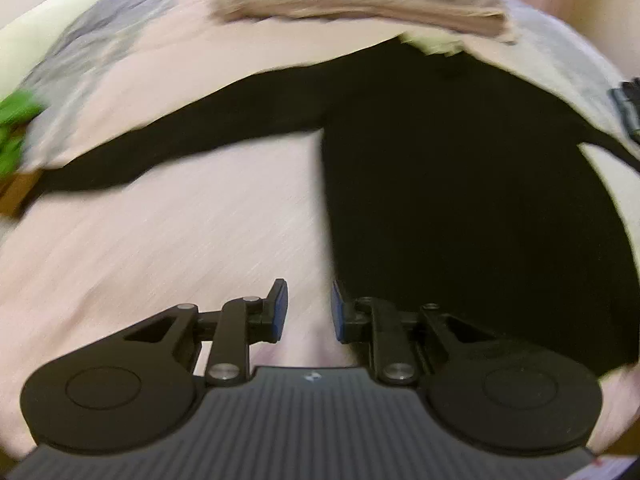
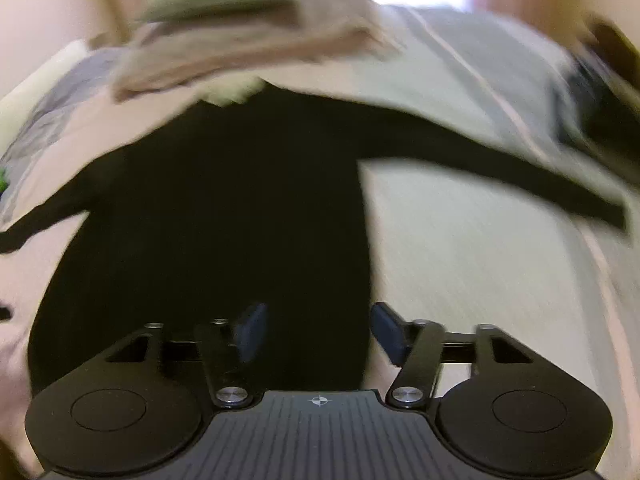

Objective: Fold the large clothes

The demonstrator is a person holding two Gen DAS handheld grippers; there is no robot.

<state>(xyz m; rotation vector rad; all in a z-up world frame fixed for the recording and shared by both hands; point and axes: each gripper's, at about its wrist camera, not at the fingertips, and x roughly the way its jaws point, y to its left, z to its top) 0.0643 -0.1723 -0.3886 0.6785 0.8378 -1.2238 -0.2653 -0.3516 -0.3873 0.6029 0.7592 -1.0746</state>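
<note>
Hovering spread and empty, left tool [image 1: 309, 310] and right tool [image 2: 318, 334] flank black garment [image 1: 460, 200].

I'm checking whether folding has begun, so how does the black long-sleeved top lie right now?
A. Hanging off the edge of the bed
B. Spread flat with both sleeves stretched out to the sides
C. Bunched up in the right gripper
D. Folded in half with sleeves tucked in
B: the black top lies flat on the pink bedsheet, one sleeve reaching out each way, and both the left gripper and the right gripper are open and empty.
</note>
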